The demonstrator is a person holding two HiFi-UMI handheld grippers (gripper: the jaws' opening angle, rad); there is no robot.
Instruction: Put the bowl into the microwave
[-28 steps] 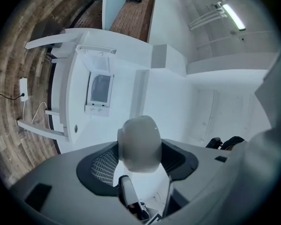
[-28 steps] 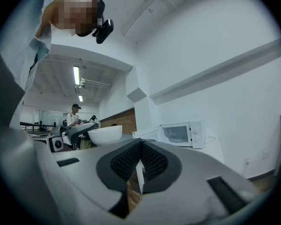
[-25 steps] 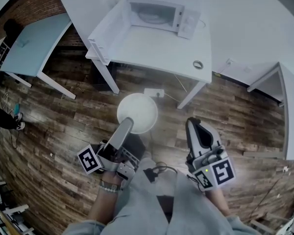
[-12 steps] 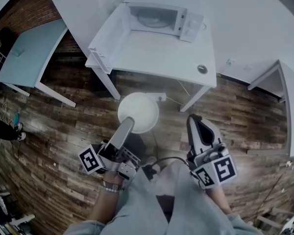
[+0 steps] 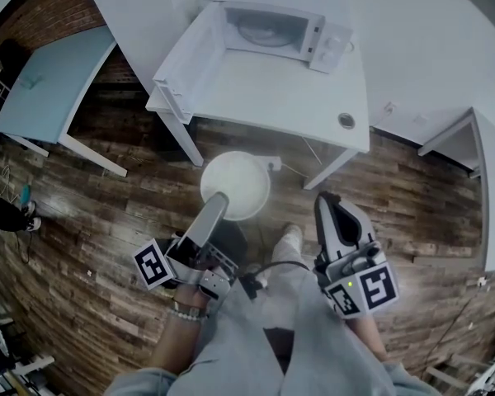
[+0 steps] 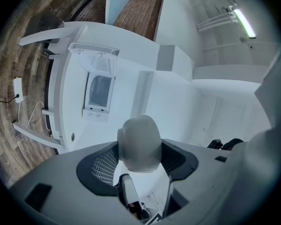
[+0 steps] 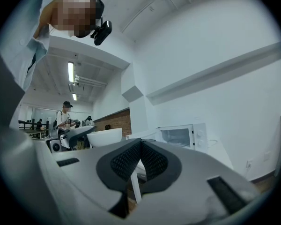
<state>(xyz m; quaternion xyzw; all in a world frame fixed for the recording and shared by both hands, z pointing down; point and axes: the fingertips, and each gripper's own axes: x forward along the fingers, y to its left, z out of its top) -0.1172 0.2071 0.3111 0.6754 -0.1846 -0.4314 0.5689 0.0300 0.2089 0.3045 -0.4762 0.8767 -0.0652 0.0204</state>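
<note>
Left tool (image 5: 218,200) clamps the bowl (image 5: 238,180) rim; right tool (image 5: 328,203) is clenched empty. Keep the bowl level approaching the open microwave (image 5: 274,30).

Bright overhead strips (image 7: 70,72); fisheye warp (bowl (image 6: 139,144) blurred).

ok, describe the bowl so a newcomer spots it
Find the white table with the open microwave at its back. Just in front of it, over the wood floor, the left gripper holds the bowl by its rim. It is plain white and far larger than the small dark ring on the table.
</note>
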